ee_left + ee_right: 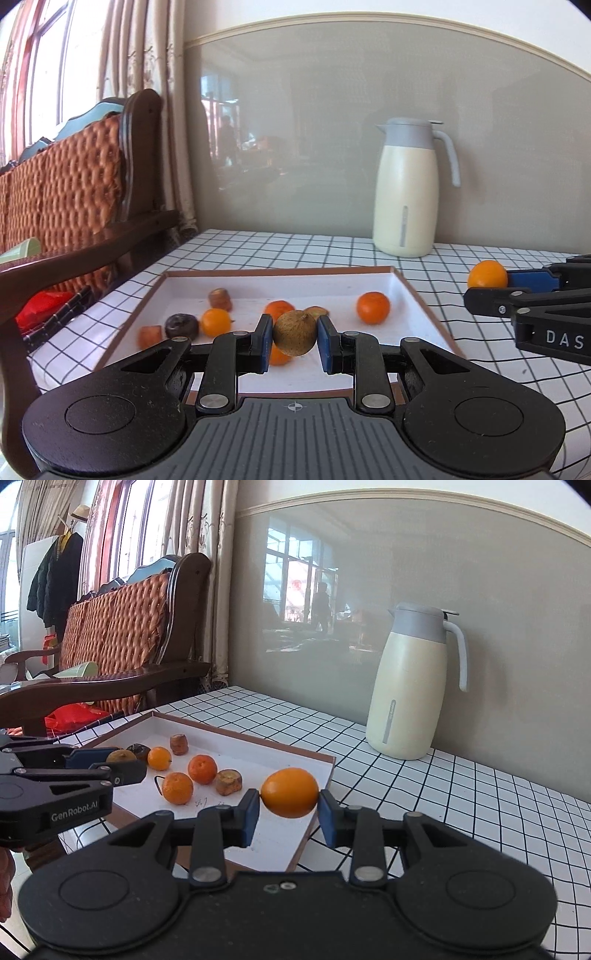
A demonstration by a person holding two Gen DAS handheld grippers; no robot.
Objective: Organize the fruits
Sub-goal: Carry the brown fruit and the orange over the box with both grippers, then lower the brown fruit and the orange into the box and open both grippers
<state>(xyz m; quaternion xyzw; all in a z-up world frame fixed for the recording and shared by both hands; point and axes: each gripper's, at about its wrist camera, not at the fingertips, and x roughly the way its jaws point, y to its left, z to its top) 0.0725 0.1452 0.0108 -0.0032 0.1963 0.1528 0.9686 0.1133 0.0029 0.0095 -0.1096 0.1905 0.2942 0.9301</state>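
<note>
The left gripper [294, 334] held a brown round fruit [294, 333] between its fingers [263, 341], above the near edge of the white tray [406, 291]. The right gripper [289, 810] clamped an orange fruit [290, 792] by its ends, over the tray's right edge. Both grips looked shallow, at the fingertips only; either round fruit could have slipped, rolled across the checked desk [461, 794], or knocked the fruits already lying in the tray.
</note>
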